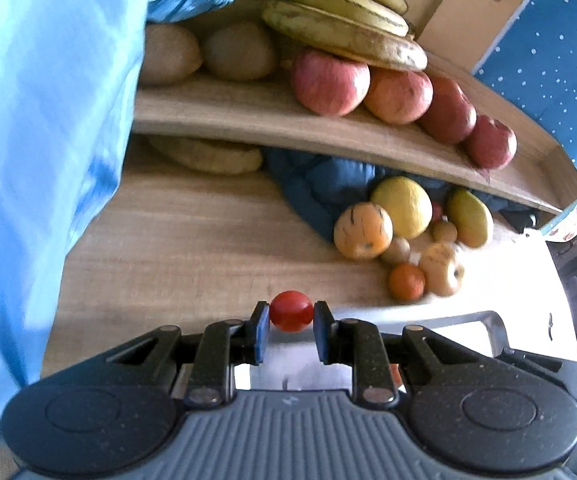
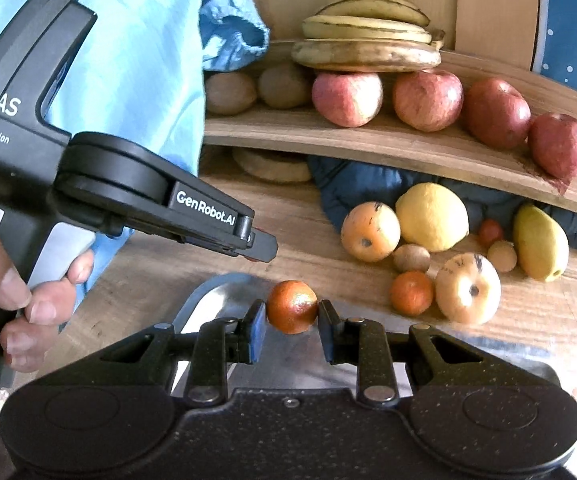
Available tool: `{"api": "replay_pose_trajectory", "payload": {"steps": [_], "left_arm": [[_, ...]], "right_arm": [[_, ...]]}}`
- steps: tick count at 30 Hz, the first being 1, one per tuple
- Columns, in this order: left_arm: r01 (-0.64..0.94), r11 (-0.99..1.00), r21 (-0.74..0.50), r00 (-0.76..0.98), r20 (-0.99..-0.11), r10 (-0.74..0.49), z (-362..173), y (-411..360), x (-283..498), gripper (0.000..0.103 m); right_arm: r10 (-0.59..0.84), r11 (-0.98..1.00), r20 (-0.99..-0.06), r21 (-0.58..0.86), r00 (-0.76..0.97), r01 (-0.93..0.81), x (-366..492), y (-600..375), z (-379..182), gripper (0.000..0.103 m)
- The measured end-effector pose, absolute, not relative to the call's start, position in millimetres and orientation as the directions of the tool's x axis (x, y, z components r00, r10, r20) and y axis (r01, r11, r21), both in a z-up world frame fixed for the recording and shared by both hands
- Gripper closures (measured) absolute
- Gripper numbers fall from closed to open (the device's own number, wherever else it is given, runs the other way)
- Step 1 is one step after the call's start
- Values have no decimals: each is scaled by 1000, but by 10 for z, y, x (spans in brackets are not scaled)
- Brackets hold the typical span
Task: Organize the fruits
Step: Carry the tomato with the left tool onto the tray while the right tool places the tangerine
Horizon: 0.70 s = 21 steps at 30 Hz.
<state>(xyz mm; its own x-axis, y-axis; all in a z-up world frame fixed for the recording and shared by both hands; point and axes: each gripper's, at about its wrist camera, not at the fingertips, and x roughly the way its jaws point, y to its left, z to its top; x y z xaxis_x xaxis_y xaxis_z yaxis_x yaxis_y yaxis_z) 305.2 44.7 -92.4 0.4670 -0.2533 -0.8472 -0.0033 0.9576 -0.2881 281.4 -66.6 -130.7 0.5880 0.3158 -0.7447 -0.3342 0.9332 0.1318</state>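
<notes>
Between left gripper (image 1: 291, 332) pads, a pinched red tomato (image 1: 291, 311); right gripper (image 2: 291, 330) clamping a small orange (image 2: 292, 306).

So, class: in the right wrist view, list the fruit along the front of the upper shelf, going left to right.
Two brown kiwis → pale red apple → second apple → dark red apple → last apple.

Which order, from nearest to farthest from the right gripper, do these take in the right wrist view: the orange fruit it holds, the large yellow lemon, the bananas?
1. Small orange fruit, clamped in the right gripper.
2. Large yellow lemon, in the pile on the table, right of centre.
3. Bananas, stacked on the shelf, at the back.
</notes>
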Motion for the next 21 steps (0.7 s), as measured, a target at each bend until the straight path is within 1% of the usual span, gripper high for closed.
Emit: {"api": "replay_pose_trajectory", "payload": {"steps": [12, 21], "left_arm": [[-58, 954, -294, 439, -866, -240, -971, 359, 2425, 78], [-83, 952, -295, 420, -876, -234, -1003, 304, 2072, 78]], "right_arm": [[382, 897, -765, 171, 519, -407, 2327, -769, -1330, 73], [404, 879, -787, 194, 466, -435, 2014, -793, -1432, 73]]}}
